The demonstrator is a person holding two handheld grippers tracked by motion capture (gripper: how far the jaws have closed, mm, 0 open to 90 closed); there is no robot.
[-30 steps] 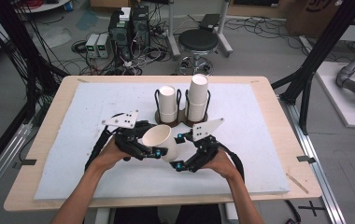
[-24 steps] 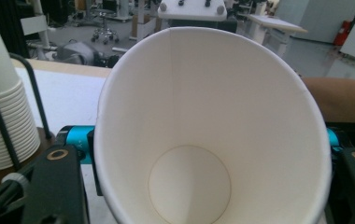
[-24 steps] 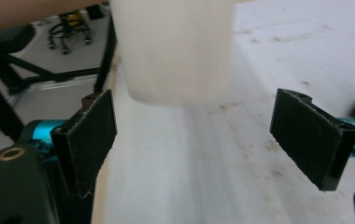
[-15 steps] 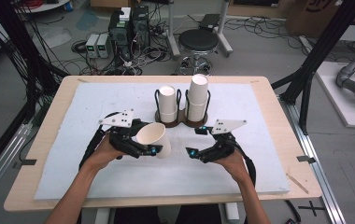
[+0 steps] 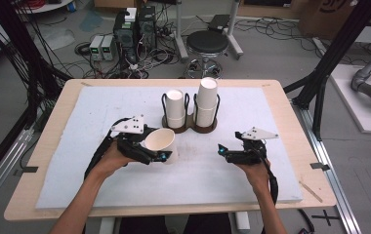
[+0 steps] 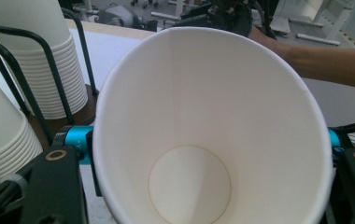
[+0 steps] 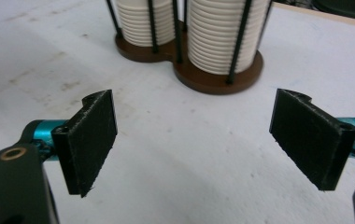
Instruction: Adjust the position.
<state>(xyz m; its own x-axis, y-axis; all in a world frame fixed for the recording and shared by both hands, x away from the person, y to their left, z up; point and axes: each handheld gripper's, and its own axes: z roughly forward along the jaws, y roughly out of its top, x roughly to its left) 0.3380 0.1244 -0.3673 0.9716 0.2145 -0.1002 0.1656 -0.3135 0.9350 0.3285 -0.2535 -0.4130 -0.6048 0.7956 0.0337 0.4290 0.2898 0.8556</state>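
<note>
White paper cup (image 5: 160, 143) sits clamped in the left gripper (image 5: 166, 156), tipped on its side just in front of the holder (image 5: 189, 127) with its two cup stacks (image 5: 206, 102). A judgement: one cup is separated, and next it needs setting upright on the mat (image 5: 271, 112). The right gripper (image 5: 221, 151) hangs empty, jaws spread wide. Against the earlier frames, it has left the cup and drawn away rightward; the left has stayed put.
</note>
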